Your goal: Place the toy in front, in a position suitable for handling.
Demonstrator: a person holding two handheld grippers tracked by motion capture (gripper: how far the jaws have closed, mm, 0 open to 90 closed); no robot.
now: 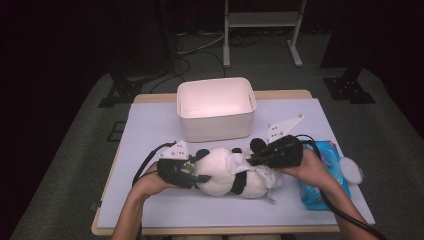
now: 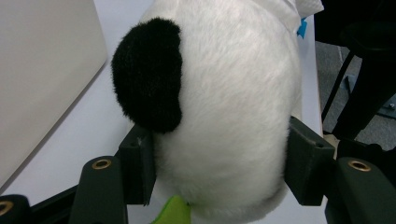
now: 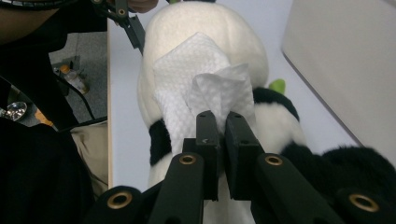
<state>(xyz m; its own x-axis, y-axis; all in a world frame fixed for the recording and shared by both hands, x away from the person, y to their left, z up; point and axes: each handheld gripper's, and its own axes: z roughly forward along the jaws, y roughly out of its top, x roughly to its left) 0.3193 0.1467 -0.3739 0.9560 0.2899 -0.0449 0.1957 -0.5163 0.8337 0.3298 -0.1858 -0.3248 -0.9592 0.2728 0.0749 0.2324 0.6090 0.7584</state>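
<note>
A white and black panda plush [image 1: 225,177] lies on its side on the pale mat near the front of the table. My left gripper [image 1: 196,173] is shut on its head; in the left gripper view both pads press into the white fur of the plush [image 2: 233,107] just below a black ear [image 2: 149,74]. My right gripper [image 1: 251,159] comes in from the right, shut on a white wipe [image 3: 196,70]. The wipe [image 1: 239,159] is draped on the panda's body [image 3: 205,32]. In the right gripper view the right gripper [image 3: 219,122] has its jaws close together on the wipe's folded edge.
An empty white bin [image 1: 215,127] stands behind the panda at the mat's far middle. A blue pack of wipes [image 1: 327,187] with a white round lid [image 1: 352,171] lies at the right, under the right forearm. Bare mat [image 1: 150,130] lies to the left.
</note>
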